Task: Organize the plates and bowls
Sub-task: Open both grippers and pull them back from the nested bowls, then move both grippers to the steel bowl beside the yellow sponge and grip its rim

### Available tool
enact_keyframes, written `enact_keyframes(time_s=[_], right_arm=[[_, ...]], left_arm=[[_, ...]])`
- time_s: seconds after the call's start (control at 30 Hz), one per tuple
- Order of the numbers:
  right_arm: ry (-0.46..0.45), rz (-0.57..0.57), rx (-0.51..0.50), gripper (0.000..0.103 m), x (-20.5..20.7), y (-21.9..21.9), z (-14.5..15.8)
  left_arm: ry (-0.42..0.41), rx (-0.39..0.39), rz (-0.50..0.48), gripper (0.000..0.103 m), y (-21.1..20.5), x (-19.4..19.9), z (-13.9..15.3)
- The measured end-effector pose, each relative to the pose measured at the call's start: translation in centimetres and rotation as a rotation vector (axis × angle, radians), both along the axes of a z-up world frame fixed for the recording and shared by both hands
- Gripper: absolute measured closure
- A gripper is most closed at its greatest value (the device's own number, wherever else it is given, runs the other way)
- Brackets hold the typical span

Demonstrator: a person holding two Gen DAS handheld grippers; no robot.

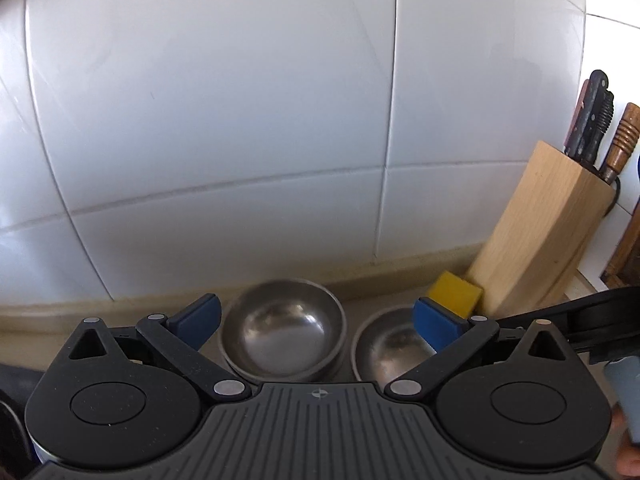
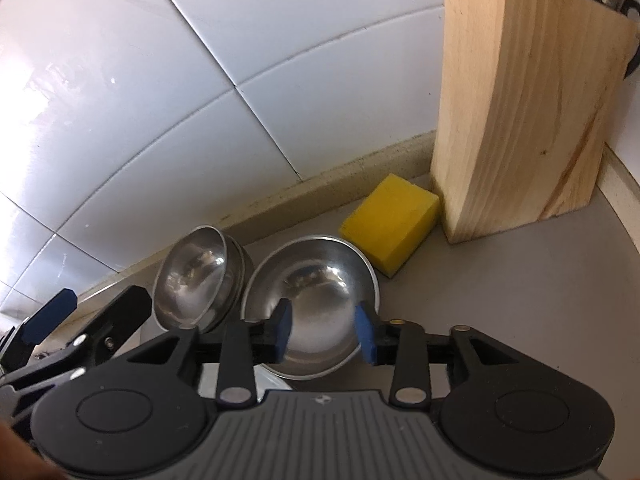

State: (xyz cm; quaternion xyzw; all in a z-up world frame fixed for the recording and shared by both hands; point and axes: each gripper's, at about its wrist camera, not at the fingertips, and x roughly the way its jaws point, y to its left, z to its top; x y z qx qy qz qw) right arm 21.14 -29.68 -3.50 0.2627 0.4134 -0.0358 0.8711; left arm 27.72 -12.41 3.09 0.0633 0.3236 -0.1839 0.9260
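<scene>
Two steel bowl groups sit on the grey counter by the tiled wall. The left one is a small stack of nested bowls (image 1: 282, 330), also in the right wrist view (image 2: 196, 278). The right one is a single wider bowl (image 1: 390, 350) (image 2: 316, 304). My left gripper (image 1: 318, 320) is open, empty, with its fingers either side of the stack, above and in front of it. My right gripper (image 2: 326, 334) is open, empty, over the near rim of the single bowl. The left gripper's arm shows in the right wrist view (image 2: 80, 332).
A yellow sponge (image 2: 390, 224) (image 1: 456, 294) lies behind the single bowl. A wooden knife block (image 2: 524, 104) (image 1: 540, 232) stands right of it, against the tiled wall (image 1: 240, 120). A white object (image 2: 240, 380) lies under the right gripper.
</scene>
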Motion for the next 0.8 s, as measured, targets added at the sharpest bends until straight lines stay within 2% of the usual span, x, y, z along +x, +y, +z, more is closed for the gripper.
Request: enact_keyframes(time_s=[0.13,0.3,0.43,0.6,0.8], right_arm=[[0.018,-0.013,0.013,0.081,0.0,-0.5,-1.0],[0.034,-0.048,0.031,0.081,0.0,-2.1,-1.7],[0.032,-0.055,0.06,0.08,0.2,-3.0,-2.3],[0.045,-0.032,0.091,0.08,0.9,-3.3,-3.5],[0.061,-0.025,0.141,0.08,2.0,-4.2,-5.1]], left_arm=[[0.067,0.005,-0.039,0.005,-0.7,-0.1,-1.1],[0.184,-0.039,-0.095,0.005,-1.7,0.4,-2.3],[0.252,-0.027,-0.078,0.006,-2.4,1.5,-3.7],[0.357,-0.048,-0.059,0.007,-2.8,3.1,-5.7],[0.406,-0.017,-0.053,0.008,-4.1,3.9,-7.4]])
